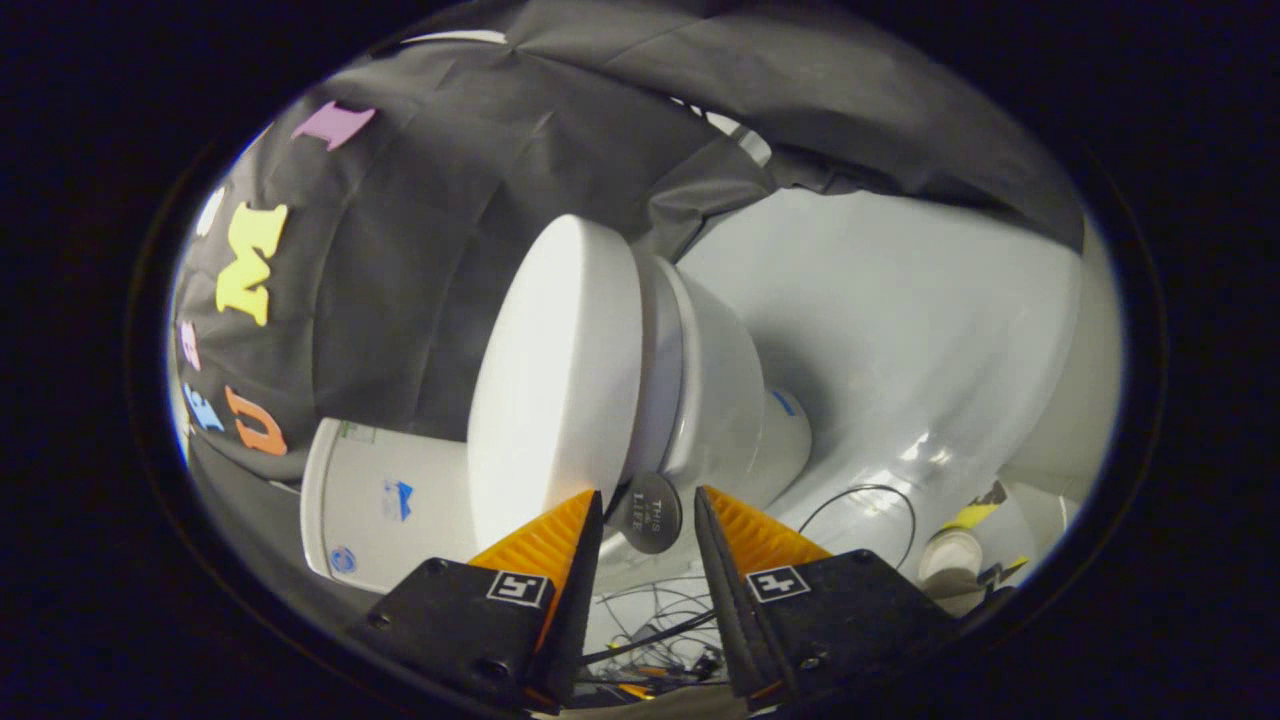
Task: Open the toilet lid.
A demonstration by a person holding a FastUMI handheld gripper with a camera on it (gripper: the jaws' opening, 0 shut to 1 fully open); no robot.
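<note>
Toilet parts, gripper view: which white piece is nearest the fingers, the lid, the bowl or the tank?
The lid: its front edge with the round tab sits between the open gripper fingertips; bowl and tank lie beyond.

Hand-held gripper [648,512] fingers spread around round tab [646,512] on closed toilet lid [555,370].

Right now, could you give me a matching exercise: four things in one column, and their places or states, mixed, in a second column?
Things:
1. toilet lid
2. round dark tab
3. wire loop
4. gripper

Places or states:
a. open
b. lying on the white floor
c. closed, down on the seat
d. between the gripper's fingertips

Pairs: 1-c, 2-d, 3-b, 4-a.
</note>
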